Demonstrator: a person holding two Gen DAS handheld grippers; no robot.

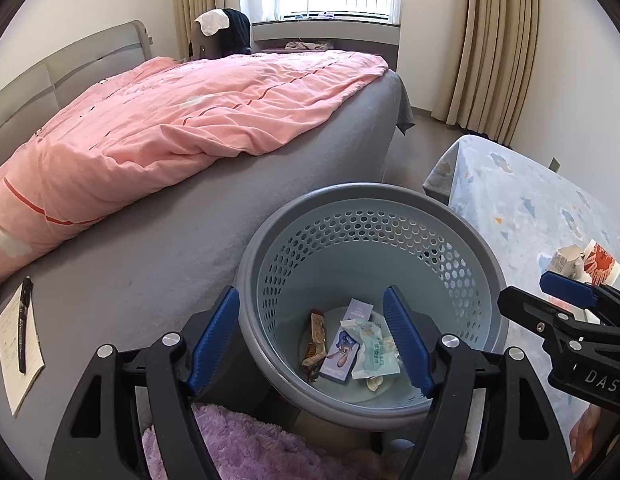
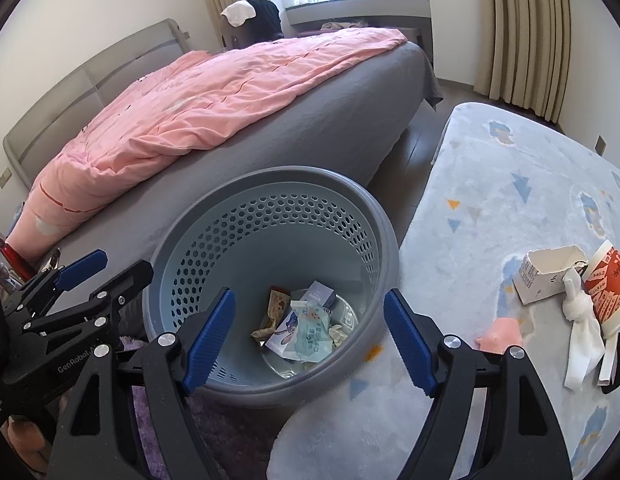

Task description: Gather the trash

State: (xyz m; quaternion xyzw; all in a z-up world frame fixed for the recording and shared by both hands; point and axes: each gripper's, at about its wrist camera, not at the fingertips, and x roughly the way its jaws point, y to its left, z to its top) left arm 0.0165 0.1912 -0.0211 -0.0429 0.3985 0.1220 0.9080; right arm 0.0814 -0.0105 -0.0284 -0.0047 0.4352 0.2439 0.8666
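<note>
Some trash is already in the round grey-blue plastic basket with holes: a small purple box, a pale blue crinkly packet and a brown wrapper, right below the left gripper, which is wide open and holds nothing. The right gripper is wide open and empty too. Off to its right, the torn white paper carton, red-and-white paper cup and what looks like a knotted white tissue still wait on the pale blue rug.

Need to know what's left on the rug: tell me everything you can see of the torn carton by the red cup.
The torn carton is a small white paperboard box with dark print on its side. Its top is ripped open with a ragged edge, showing a pale inside. It lies on the light blue rug, tilted, against the red-and-white paper cup. A knotted white tissue lies against its front corner. Neither gripper touches it.
</note>
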